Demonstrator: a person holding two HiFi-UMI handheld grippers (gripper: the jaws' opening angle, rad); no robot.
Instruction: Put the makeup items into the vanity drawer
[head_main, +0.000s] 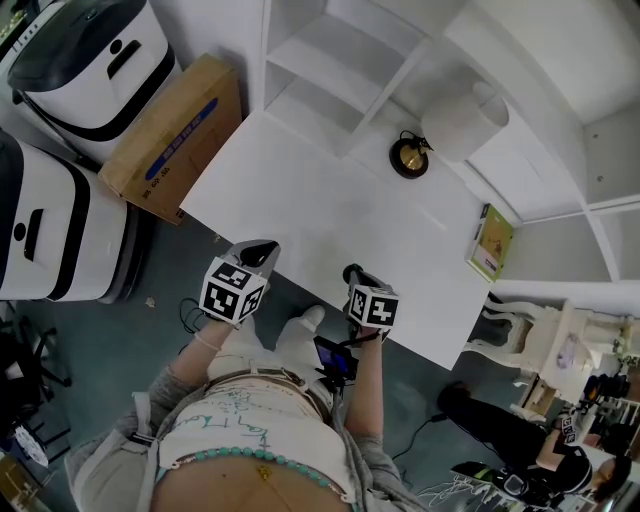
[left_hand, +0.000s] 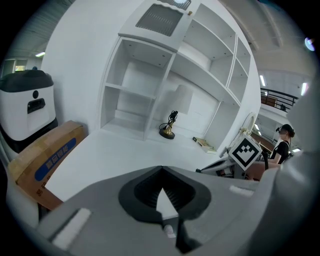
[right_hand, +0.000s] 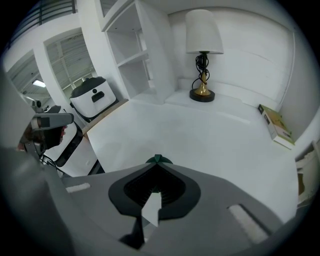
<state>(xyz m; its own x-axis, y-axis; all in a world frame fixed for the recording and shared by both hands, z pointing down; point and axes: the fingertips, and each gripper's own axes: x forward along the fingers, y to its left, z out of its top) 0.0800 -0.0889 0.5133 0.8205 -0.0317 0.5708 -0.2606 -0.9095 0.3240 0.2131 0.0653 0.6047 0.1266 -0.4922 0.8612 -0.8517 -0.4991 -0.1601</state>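
White tabletop (head_main: 330, 200); left tongs (head_main: 262, 246) closed, right tongs (head_main: 352, 271) closed, green bit (right_hand: 157, 160) at tip.

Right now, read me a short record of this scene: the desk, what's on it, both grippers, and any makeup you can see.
Surface: white vanity top, mostly bare
Lamp: lamp, upright at the back beside the shelves
Book: book, at the desk's right end
Beside desk: cardboard box on the left
Left gripper: left gripper, jaws together, nothing between
Right gripper: right gripper, jaws together; a small dark green bit at the tip, can't tell what
Makeup items: none in view
Drawer: not in view
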